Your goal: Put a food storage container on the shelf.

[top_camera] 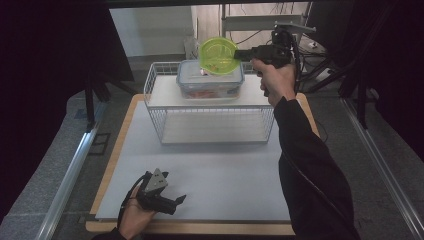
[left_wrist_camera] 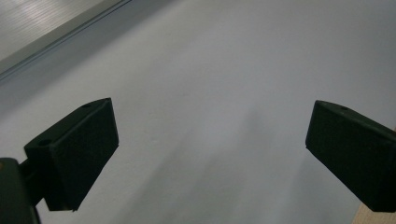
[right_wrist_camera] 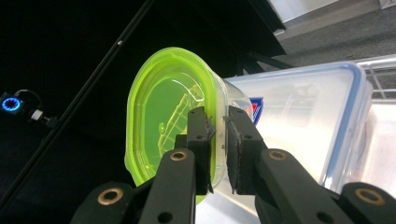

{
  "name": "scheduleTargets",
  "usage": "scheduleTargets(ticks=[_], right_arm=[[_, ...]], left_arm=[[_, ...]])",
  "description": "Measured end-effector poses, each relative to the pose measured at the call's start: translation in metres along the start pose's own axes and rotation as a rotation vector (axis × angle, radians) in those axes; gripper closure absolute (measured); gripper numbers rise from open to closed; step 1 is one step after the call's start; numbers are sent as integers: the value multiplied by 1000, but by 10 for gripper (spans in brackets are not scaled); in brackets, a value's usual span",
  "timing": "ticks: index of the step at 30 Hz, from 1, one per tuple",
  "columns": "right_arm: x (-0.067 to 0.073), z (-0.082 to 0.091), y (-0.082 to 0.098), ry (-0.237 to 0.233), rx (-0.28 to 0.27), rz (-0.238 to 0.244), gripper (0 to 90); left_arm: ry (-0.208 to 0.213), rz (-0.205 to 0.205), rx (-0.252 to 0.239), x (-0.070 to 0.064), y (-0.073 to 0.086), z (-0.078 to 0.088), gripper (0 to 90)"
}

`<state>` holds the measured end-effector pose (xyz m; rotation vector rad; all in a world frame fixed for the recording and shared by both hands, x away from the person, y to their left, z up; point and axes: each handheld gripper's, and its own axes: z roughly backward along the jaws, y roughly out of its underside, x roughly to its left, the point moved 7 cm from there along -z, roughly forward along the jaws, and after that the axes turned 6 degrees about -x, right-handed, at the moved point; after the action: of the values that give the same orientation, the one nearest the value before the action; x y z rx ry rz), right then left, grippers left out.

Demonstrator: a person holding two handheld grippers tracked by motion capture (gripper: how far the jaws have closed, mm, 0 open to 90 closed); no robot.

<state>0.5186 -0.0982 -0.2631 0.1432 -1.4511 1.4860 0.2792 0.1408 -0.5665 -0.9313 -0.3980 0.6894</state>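
Note:
A small clear tub with a lime-green lid [top_camera: 218, 55] hangs tilted on its side in the air, above a larger clear box with a blue-rimmed lid [top_camera: 210, 80]. My right gripper [top_camera: 241, 54] is shut on the small tub's edge. In the right gripper view the jaws [right_wrist_camera: 219, 126] pinch the green lid [right_wrist_camera: 163, 107] and the clear wall together, with the big box [right_wrist_camera: 303, 121] just behind. My left gripper [top_camera: 175, 197] lies in a hand near the table's front left, open, with bare tabletop between its fingers [left_wrist_camera: 74, 154].
The big box stands on the top shelf of a white wire rack [top_camera: 155, 100] at the back of the white table [top_camera: 225, 170]. Dark curtains hang at both sides. A metal stand and cables are behind the rack.

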Motion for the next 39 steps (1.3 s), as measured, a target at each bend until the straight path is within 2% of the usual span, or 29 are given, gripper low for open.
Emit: scheduleTargets(ticks=[11,26,31,39], right_arm=[[-5,-19,-15,46,-18,-36,809],[-9,-40,-9,100,49,-68,808],[-11,-43,-11,113,50,-96,803],[-12,-47,-13,121,48,-108,764]], left_arm=[[7,-3,1,-1,0,0,23],[11,-7,3,-2,0,-1,23],[12,-9,4,-2,0,-1,23],[14,-13,3,-3,0,-1,23]])
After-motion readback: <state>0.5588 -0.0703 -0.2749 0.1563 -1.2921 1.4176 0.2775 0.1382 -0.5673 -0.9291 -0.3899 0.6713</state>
